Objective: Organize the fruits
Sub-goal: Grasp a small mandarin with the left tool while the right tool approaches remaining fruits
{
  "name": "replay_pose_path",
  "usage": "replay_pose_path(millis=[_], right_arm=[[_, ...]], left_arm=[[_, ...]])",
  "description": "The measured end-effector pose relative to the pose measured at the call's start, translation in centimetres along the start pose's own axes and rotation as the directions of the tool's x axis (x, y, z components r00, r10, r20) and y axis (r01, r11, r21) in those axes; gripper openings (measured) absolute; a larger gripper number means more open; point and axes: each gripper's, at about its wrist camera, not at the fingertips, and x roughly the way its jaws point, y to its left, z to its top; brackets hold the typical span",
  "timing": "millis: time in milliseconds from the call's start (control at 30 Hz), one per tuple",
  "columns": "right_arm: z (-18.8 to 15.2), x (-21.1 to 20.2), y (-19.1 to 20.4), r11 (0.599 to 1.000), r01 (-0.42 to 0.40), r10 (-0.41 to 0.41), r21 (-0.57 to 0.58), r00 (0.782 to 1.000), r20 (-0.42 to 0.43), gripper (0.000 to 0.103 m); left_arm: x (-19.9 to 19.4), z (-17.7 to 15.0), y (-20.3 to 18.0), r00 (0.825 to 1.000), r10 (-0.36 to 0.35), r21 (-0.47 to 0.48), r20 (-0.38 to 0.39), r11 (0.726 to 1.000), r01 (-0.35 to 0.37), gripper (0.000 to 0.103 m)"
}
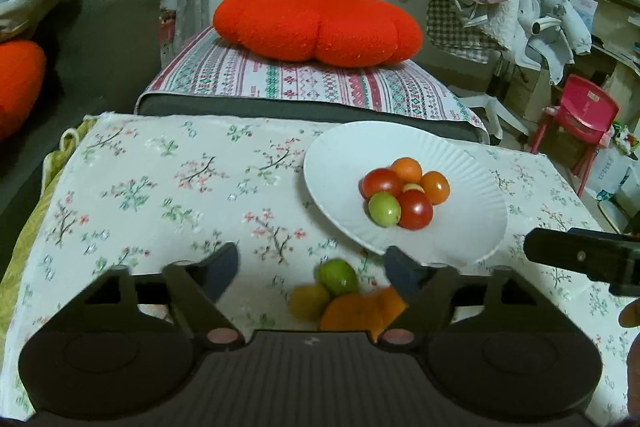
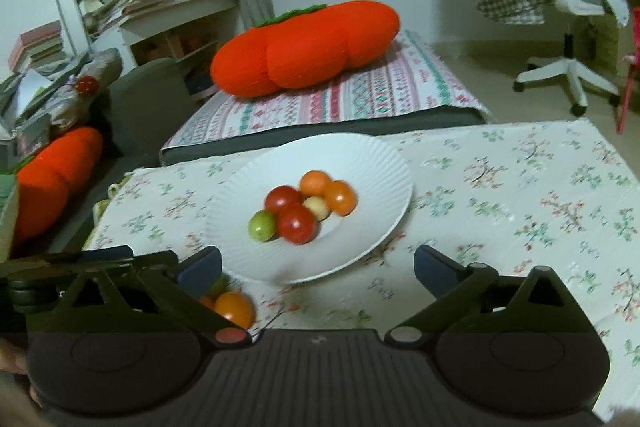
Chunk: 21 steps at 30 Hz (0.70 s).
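Just beside the white paper plate (image 1: 344, 163), loose fruits (image 1: 338, 277) are straddled by the wide-open left gripper (image 1: 312, 267); the right gripper (image 2: 318, 263) is spread wide too. Round fruit may be nudged away.

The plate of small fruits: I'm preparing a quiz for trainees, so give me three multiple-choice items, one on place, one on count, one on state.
1. Where are the loose fruits lying?
A. on the tablecloth, nearer the camera than the plate
B. on the orange cushion
C. on the pink chair

2. How many green fruits are on the plate?
A. none
B. one
C. three

3. How do the left tongs stand?
A. shut on a fruit
B. open, holding nothing
C. shut on the plate rim

Answers: 1 A, they lie on the floral cloth. 2 B, a single green fruit is in the cluster. 3 B, the tips stand apart.
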Motion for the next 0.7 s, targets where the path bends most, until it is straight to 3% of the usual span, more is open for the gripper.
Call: replay_pose_path(millis=[333,700], right_arm=[[-2.1,-1.6,1.3,0.998,-0.028,0.031,0.048,0.998,-0.054,0.103],[-3.4,-1.8,1.1,0.979,-0.063,0.086,0.194,0.99,-0.114,0.103]], left_arm=[[-1.8,-3.0,-0.7,0.999,0.023,0.049,-0.028,0.999,-0.021,0.075],[-2.0,-4.4,-1.6,0.999,0.021,0.081,-0.041,0.997,-0.018,0.077]])
